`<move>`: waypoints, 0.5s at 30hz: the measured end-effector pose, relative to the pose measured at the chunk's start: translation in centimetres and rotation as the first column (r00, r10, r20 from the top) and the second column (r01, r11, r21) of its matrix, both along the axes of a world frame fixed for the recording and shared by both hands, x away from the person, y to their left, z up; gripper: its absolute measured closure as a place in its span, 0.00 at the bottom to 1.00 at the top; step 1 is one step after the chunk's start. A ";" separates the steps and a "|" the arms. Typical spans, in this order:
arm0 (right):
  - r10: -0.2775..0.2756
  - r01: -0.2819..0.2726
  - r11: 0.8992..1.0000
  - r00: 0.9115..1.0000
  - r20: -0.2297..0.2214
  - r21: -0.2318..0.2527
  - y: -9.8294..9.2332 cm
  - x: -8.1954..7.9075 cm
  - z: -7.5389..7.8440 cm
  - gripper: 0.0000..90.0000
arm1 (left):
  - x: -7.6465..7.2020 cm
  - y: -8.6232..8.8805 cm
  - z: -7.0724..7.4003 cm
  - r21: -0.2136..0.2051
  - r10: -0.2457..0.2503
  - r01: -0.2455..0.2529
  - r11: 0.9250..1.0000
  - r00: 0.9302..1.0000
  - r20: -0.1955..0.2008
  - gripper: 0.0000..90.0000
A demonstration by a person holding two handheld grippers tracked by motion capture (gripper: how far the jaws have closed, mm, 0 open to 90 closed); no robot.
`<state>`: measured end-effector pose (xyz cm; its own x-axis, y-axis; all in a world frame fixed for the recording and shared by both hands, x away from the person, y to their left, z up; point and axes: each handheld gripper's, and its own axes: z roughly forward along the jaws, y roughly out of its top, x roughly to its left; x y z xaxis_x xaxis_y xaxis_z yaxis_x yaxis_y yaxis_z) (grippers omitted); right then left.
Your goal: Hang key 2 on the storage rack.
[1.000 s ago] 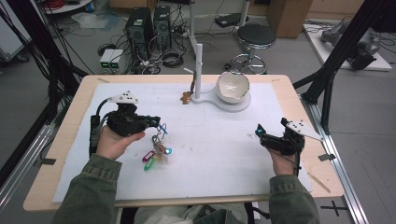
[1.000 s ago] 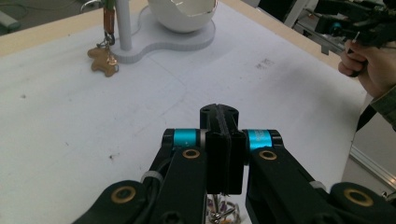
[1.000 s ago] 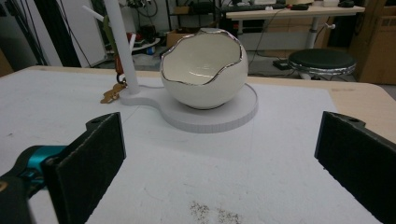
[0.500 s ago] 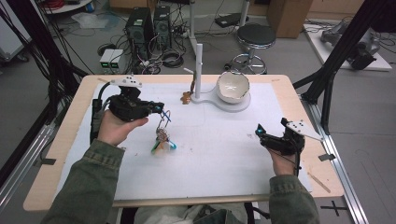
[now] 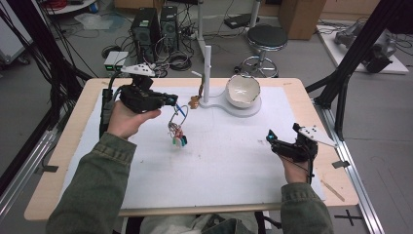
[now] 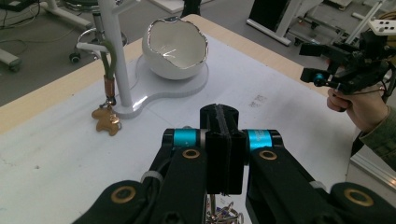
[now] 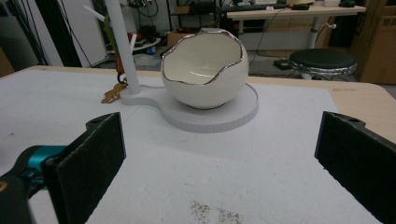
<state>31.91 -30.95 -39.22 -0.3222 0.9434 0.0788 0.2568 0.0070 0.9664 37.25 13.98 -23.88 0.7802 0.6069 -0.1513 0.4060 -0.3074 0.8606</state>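
Observation:
My left gripper [image 5: 174, 101] is held above the left half of the white sheet, shut on the wire loop of a bunch of keys and coloured tags [image 5: 178, 132]. The bunch dangles below the jaws; whether its lowest tags touch the sheet I cannot tell. In the left gripper view the jaws [image 6: 219, 116] are pressed together and the bunch [image 6: 223, 216] peeks out beneath them. My right gripper [image 5: 281, 132] rests low near the right edge, open, with nothing between its pads [image 7: 88, 161].
A white stand with an upright post [image 5: 208, 73] and an eggshell-shaped bowl [image 5: 242, 90] sits at the far middle of the table. A brown bear charm [image 5: 195, 102] hangs from the post. A white sheet [image 5: 219, 165] covers the wooden table.
My left gripper has risen and moved away from the person toward the stand, lifting the bunch of keys off the sheet. The right gripper has stayed put.

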 end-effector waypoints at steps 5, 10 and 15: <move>-0.001 0.001 1.000 1.000 0.000 0.000 0.0 0.0 0.0 0.01 | 0.8 -0.8 1.0 0.002 -0.011 0.011 1.000 1.000 0.005 1.00; -0.001 0.001 1.000 1.000 -0.001 0.002 -0.1 0.0 0.0 0.01 | 1.6 -1.5 1.4 0.009 -0.024 0.024 1.000 1.000 -0.005 1.00; -0.001 0.001 1.000 1.000 0.002 0.001 -0.1 0.0 0.0 0.01 | 2.5 -1.9 1.1 0.009 -0.028 0.029 1.000 0.999 -0.028 1.00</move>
